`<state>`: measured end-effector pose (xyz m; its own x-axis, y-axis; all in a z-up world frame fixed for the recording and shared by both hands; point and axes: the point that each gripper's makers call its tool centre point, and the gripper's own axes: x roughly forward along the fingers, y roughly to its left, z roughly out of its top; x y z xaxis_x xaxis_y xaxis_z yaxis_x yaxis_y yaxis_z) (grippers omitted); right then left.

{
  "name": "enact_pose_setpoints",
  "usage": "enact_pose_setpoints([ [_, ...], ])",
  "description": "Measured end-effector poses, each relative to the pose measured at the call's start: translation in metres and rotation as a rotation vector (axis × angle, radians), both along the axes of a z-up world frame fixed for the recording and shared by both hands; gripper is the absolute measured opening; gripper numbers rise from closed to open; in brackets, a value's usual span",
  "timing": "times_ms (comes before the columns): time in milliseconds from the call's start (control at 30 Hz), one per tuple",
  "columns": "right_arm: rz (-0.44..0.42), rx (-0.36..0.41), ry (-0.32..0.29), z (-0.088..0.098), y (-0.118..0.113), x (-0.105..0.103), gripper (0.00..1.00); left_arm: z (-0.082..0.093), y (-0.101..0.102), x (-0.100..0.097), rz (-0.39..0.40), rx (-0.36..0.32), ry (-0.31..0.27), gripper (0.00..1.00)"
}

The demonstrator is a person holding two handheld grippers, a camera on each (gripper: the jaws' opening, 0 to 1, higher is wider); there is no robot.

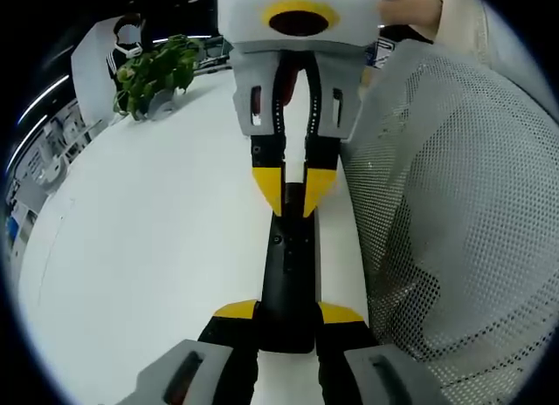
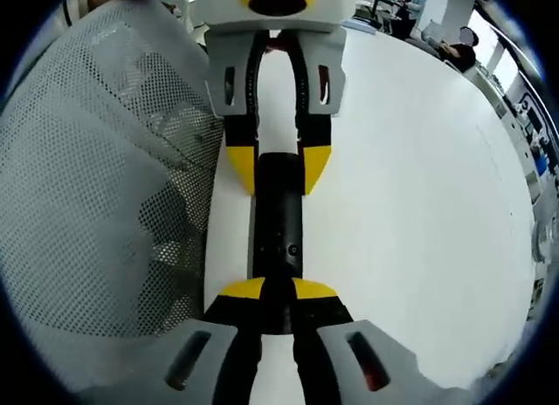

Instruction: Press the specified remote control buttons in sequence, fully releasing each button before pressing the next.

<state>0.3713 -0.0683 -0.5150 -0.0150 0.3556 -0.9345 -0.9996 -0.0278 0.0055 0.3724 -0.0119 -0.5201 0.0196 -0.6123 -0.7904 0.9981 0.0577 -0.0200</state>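
A slim black remote control (image 1: pixel 291 265) lies lengthwise on the white table (image 1: pixel 157 248), near the table's edge. My left gripper (image 1: pixel 288 313) is shut on its near end, one yellow-tipped jaw on each long side. From the far side comes my right gripper (image 1: pixel 294 188), its yellow tips almost together and sitting on top of the remote's far end. In the right gripper view the remote control (image 2: pixel 279 217) runs from my right gripper (image 2: pixel 278 290) up to the left gripper (image 2: pixel 279 168), which clamps its sides. The buttons are too dark to make out.
A grey mesh chair back (image 1: pixel 454 213) stands close along the table's edge beside the remote, also seen as the chair back (image 2: pixel 96 178). A potted green plant (image 1: pixel 157 72) sits at the far table end. The white table (image 2: pixel 419 204) spreads wide on the other side.
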Motion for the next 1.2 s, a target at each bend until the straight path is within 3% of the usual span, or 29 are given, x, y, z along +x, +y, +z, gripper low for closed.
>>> enact_pose_setpoints([
  [300,-0.075,0.143,0.004,0.0036,-0.0030,0.0006,0.09,0.0001,-0.0003,0.0000,0.000,0.002,-0.002,0.24],
  [567,-0.136,0.170,0.022,0.0017,-0.0012,0.0039,0.09,0.0003,-0.0005,-0.0001,0.000,0.001,-0.002,0.24],
  [867,-0.082,0.115,0.017,0.0005,0.0018,0.0041,0.09,0.0008,-0.0006,-0.0002,-0.001,0.002,-0.003,0.24],
  [1033,-0.020,0.019,0.002,-0.0003,0.0028,0.0024,0.09,0.0009,-0.0004,-0.0001,0.000,0.002,-0.002,0.24],
  [1200,-0.011,-0.053,0.017,-0.0011,0.0042,0.0025,0.09,0.0006,-0.0003,0.0000,0.001,0.002,-0.002,0.24],
])
